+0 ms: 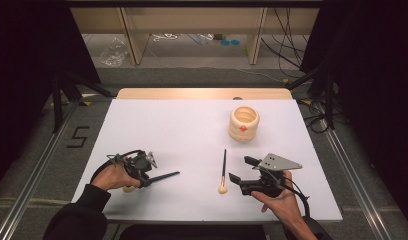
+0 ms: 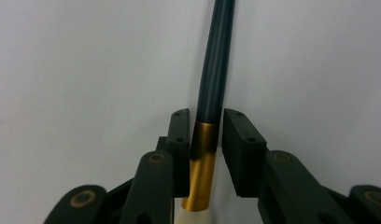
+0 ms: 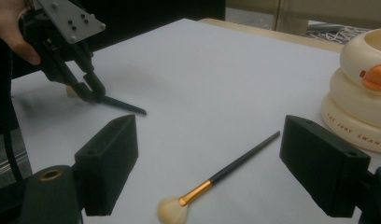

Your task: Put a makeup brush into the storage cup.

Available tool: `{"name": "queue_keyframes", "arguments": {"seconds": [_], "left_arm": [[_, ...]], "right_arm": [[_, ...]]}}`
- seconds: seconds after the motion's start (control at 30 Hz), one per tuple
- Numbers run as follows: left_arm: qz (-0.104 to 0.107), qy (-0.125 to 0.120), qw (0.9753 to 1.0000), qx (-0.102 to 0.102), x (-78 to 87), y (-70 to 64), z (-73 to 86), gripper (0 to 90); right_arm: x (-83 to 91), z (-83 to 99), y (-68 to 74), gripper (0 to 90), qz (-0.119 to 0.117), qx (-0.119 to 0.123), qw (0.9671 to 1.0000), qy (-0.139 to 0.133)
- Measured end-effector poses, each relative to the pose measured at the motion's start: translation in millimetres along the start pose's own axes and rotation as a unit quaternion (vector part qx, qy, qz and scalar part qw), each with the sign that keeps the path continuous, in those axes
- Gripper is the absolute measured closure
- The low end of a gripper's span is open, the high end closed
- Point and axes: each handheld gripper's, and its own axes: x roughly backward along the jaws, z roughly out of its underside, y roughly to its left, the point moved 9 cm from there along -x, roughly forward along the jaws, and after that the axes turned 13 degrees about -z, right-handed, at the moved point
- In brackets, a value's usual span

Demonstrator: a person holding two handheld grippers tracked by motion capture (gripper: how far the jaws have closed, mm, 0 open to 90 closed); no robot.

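My left gripper (image 1: 146, 180) is shut on a dark-handled brush (image 1: 164, 176) at its gold ferrule (image 2: 201, 163); the handle runs on past the jaws over the white table, and the pale bristles (image 1: 127, 189) stick out behind. The right gripper view has this left gripper (image 3: 93, 95) at the far left, low over the table. A second brush (image 1: 223, 167) lies loose on the table with its cream bristles toward me, between the jaws of my open right gripper (image 3: 207, 135). In the high view that right gripper (image 1: 240, 168) hovers just right of it.
A cream ringed holder (image 1: 244, 122) with an orange duck bill (image 3: 376, 77) stands at the back right. The white table top (image 1: 167, 130) has wide bare room in the middle and at the left. A wooden edge (image 1: 202, 93) runs along the far side.
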Motion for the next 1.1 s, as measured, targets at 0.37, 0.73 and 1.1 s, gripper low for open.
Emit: {"name": "queue_keyframes", "arguments": {"seconds": [0.37, 0.73, 1.1], "left_arm": [[0.013, 0.039, 0.9989, -0.021, -1.0, -0.1, -4.9, 75.3], [0.02, 0.068, 0.9966, -0.042, -1.1, -0.5, -8.4, 77.7], [0.046, 0.031, 0.9983, -0.018, 2.5, 3.7, -5.6, 77.9]], "right_arm": [[2.6, 1.8, -0.7, 20.1, 0.006, 0.005, 0.9998, 0.017], [-1.3, 0.2, -0.2, 20.4, 0.0, 0.016, 0.9999, 0.004], [-2.4, 1.8, 1.6, 20.8, 0.003, 0.025, 0.9996, 0.016]]}}
